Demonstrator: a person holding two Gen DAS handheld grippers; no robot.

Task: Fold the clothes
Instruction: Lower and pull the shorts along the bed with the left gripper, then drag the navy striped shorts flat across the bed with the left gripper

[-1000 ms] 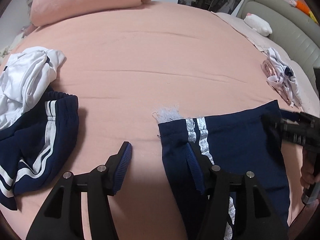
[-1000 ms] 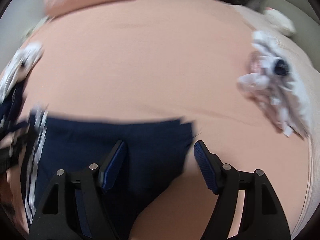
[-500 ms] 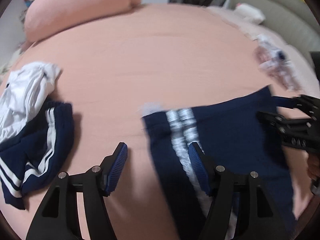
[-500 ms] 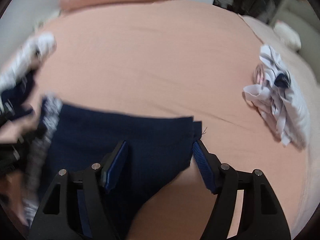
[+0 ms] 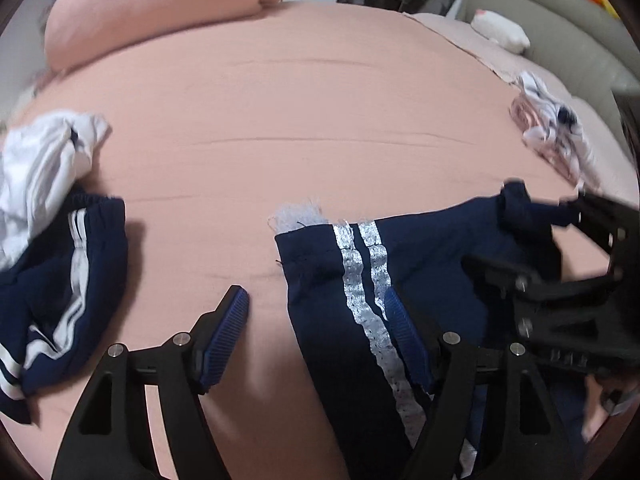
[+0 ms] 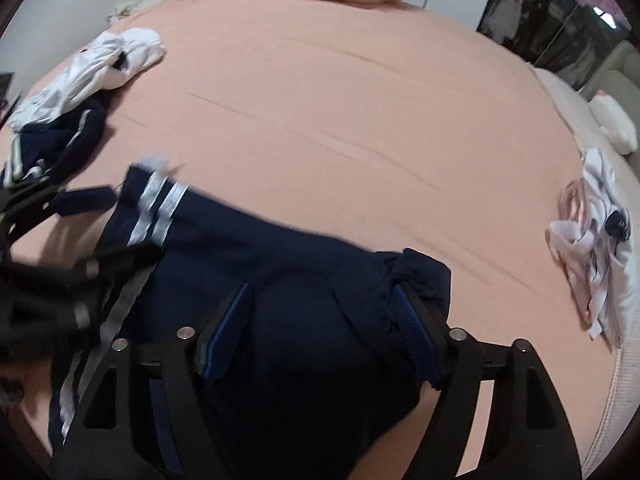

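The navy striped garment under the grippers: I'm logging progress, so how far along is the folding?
Done: nothing looks folded yet. In hand: the navy striped garment lies spread on the bed; the left gripper and right gripper, jaws just opening, straddle its edges without pinching. Left: this fold, plus the navy-and-white pile and the white-and-pink bundle.
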